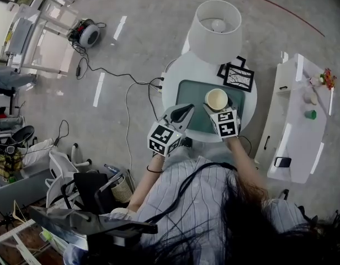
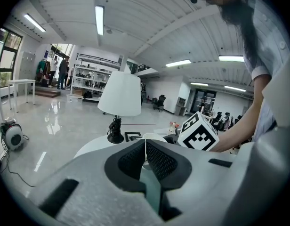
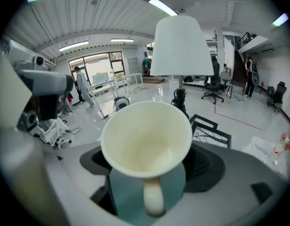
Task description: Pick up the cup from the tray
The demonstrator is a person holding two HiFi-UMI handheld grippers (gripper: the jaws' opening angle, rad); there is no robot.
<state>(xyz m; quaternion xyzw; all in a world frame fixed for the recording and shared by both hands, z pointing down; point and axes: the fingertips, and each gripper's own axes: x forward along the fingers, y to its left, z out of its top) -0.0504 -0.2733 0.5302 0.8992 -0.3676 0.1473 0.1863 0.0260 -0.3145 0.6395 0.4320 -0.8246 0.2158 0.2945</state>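
A cream cup (image 1: 217, 99) with a handle sits between the jaws of my right gripper (image 1: 217, 107) over the teal tray (image 1: 191, 95) on the round white table (image 1: 171, 93). In the right gripper view the empty cup (image 3: 146, 138) fills the gap between the dark pads, its handle towards the camera and the tray (image 3: 124, 197) showing beneath it. I cannot tell whether the cup rests on the tray or hangs just above it. My left gripper (image 1: 185, 114) is shut on nothing over the tray's left front part; its pads (image 2: 157, 160) meet in the left gripper view.
A white-shaded lamp (image 1: 214, 31) and a black picture frame (image 1: 238, 77) stand at the table's far side, close behind the cup. A white bench (image 1: 297, 120) with small items and a phone (image 1: 282, 162) is to the right. Cables and a cable reel (image 1: 87, 35) lie on the floor at left.
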